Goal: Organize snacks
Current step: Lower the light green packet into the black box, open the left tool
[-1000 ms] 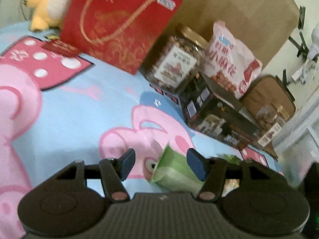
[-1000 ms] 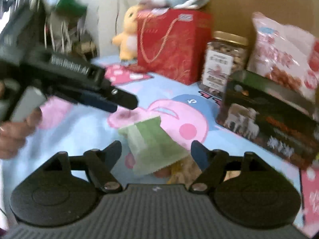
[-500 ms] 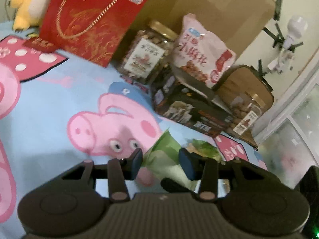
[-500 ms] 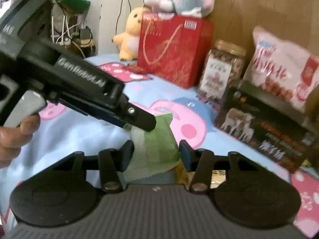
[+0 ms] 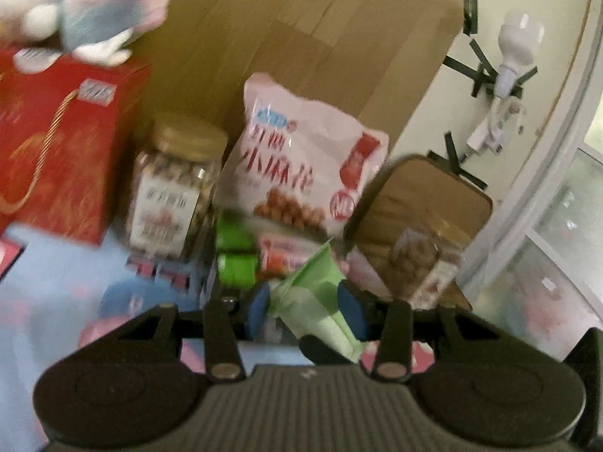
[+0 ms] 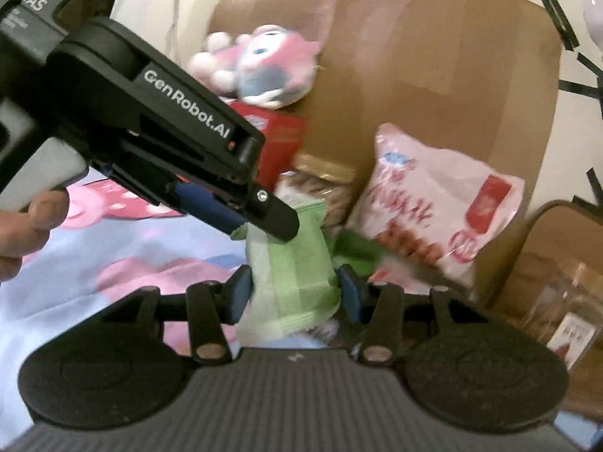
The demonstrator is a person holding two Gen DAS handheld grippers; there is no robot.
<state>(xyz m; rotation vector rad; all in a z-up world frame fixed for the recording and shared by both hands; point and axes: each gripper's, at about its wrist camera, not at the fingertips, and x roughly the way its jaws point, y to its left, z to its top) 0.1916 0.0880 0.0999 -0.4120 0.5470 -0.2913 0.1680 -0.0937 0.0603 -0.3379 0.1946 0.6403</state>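
Between both hand-held grippers' pads, green packet (image 6: 292,282)

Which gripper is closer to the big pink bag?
Left. The left gripper reaches further toward the pink bag, gripping the green packet's far end; the right gripper grips its near end.

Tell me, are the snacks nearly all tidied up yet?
Partly. Done: the nut jar, pink snack bag and red gift bag already stand lined up against the cardboard. In hand: both the left gripper and right gripper grip the green packet. Left: putting it with the others.
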